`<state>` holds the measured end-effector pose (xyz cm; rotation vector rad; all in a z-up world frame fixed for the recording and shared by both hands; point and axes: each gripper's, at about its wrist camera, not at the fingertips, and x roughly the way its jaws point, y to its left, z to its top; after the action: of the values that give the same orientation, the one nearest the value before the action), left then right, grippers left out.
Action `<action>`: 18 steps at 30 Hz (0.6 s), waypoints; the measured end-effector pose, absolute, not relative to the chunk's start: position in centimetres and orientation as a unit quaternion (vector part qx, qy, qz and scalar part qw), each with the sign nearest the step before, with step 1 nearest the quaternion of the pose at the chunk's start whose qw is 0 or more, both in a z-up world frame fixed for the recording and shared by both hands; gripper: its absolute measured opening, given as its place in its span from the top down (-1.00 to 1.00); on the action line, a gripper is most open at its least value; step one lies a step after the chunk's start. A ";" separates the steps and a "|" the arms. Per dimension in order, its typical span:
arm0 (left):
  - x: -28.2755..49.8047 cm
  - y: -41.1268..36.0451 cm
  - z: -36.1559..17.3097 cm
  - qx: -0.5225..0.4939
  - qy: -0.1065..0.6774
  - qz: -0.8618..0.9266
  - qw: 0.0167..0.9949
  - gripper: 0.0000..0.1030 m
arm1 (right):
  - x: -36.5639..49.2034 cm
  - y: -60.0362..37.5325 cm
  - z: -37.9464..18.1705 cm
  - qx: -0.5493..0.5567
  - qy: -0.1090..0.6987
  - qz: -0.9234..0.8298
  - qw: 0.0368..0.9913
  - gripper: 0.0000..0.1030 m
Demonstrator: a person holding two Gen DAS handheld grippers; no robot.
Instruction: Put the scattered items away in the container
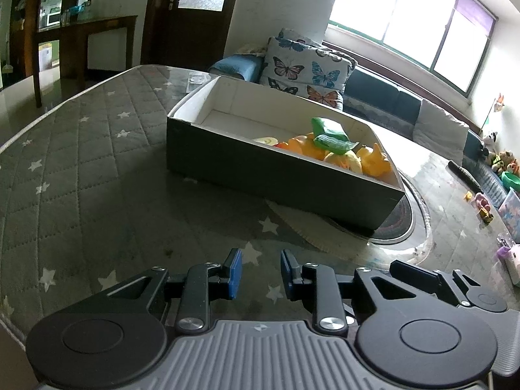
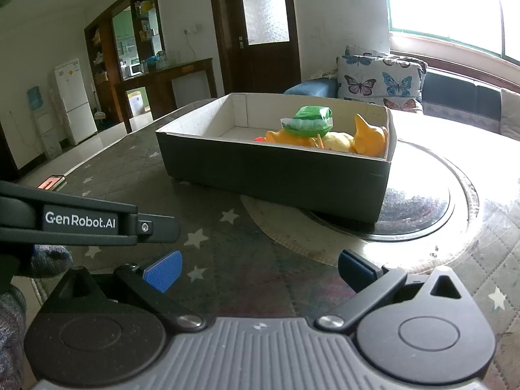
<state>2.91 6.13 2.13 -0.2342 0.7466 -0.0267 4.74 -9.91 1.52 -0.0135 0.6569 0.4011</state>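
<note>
Toys, orange and yellow plastic [image 1: 341,154] with green packets [image 2: 307,120] on top, fill the far right end of a dark-sided, white-lined cardboard box [image 1: 276,175] on the star-patterned quilted surface [image 1: 81,169], well ahead of both grippers. Left gripper [image 1: 261,274] shows a narrow gap, nothing between its blue pads; right gripper [image 2: 260,271] gapes wide, empty. Only the right-wrist view shows a phone [image 2: 52,182] at the surface's edge.

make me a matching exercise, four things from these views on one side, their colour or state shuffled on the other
1 box
2 packet
3 left tongs
4 right tongs

a green, on top of the toys
b wide open, empty
c dark outside, white inside
d narrow gap, empty

Pairs: 1-c, 2-a, 3-d, 4-b
</note>
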 end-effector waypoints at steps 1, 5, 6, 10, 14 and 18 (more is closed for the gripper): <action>3.0 6.1 2.2 -0.112 0.363 -0.013 0.925 0.46 | 4.8 -9.9 1.5 -0.006 0.321 0.196 0.927 -1.00; 3.3 5.8 2.2 -0.103 0.362 -0.013 0.926 0.46 | 5.0 -10.0 1.5 -0.005 0.322 0.194 0.927 -1.00; 3.3 5.8 2.2 -0.101 0.362 -0.013 0.927 0.46 | 5.0 -10.0 1.5 -0.005 0.322 0.193 0.927 -1.00; 3.5 5.7 2.2 -0.094 0.361 -0.011 0.928 0.46 | 5.2 -9.9 1.5 -0.005 0.323 0.192 0.927 -1.00; 3.8 5.5 2.3 -0.086 0.359 -0.012 0.929 0.46 | 5.5 -9.9 1.5 -0.005 0.323 0.191 0.927 -1.00; 4.1 5.4 2.4 -0.080 0.359 -0.014 0.930 0.46 | 5.6 -9.8 1.5 -0.005 0.322 0.190 0.927 -1.00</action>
<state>4.07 5.42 2.41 -0.1641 0.7348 -0.0289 5.58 -9.85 1.52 -0.0095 0.6609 0.3893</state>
